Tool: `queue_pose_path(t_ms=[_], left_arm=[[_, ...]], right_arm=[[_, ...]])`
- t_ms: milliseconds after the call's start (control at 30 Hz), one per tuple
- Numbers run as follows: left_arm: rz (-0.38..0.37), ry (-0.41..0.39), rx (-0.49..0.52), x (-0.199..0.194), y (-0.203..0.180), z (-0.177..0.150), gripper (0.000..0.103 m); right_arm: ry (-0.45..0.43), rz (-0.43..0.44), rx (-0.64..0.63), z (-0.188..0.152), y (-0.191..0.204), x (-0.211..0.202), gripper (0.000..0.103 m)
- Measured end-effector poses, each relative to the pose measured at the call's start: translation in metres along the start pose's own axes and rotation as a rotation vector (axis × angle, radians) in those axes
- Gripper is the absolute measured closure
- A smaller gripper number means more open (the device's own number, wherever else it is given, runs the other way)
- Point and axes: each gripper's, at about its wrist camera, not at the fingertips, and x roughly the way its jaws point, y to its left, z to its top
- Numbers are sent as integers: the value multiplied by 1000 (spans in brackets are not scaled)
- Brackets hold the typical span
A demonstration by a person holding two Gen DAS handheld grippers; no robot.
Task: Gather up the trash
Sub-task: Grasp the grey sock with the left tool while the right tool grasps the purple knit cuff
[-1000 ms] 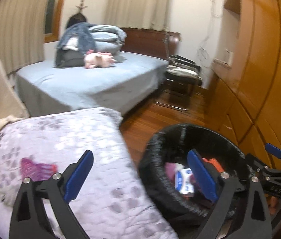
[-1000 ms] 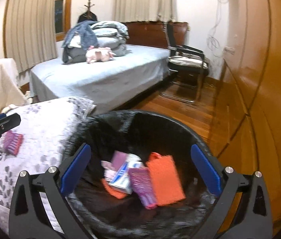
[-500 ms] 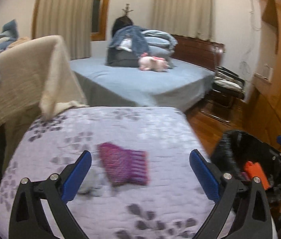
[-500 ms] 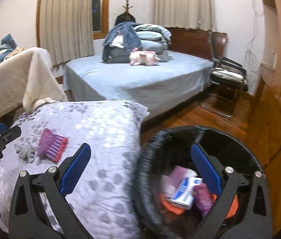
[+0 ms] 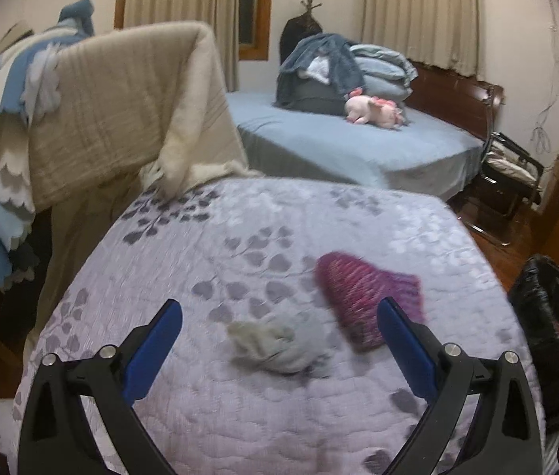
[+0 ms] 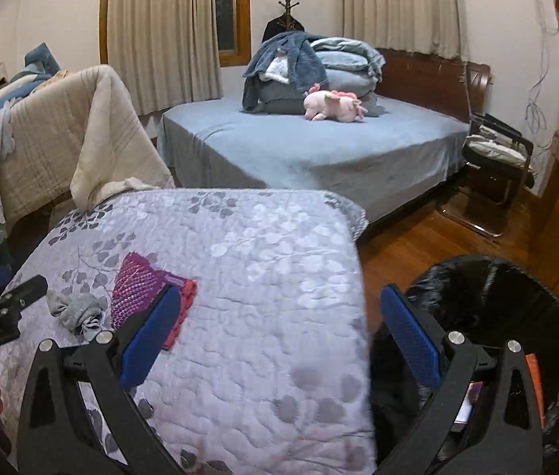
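Both tools have swung from the black bin [image 6: 493, 316] to the quilted table [image 5: 239, 237]: left gripper [image 5: 277, 340], released, frames the grey wad [image 5: 279, 342] near its front-left corner; right gripper [image 6: 279, 330] likewise released and empty.

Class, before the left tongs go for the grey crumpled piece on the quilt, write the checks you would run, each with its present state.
1. Left tongs open wide enough: ok, jaws apart and empty.
2. Grey crumpled piece lined up between the jaws: ok, it lies just ahead, roughly centred.
3. Piece free of neighbours: ok in the left view; the purple knitted piece lies beside it, but whether they touch cannot be told from the right view.
4. Right tongs out of the way: ok, open, empty, over the quilt edge.
5. Bin within reach: ok, beside the quilt, black liner open.
6. Room left in the bin: cannot tell, contents mostly hidden.
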Motion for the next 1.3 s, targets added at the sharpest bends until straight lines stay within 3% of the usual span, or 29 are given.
queue_pose_path(t_ms=[267,567,700,767,833,1000,1300], left_arm=[[11,78,-26,31,17,-15,6],[-1,123,-18,59,8,-19,8],[-54,172,-32,72,6,-21,25],[-87,188,-39,75,4,-23,42],[-114,192,-35,75,1,-25,51],[-122,153,-42,66,2,-22,55],[-26,104,-70,49,43,-7,55]], right_arm=[[42,4,-25,-6,21,28,5],[64,5,-39,-9,25,41,5],[77,6,-36,-10,25,47,5],[81,9,-39,-10,26,49,5],[84,12,-44,-11,29,50,5],[93,32,-53,-11,38,54,5],[103,109,-60,-7,77,66,5]])
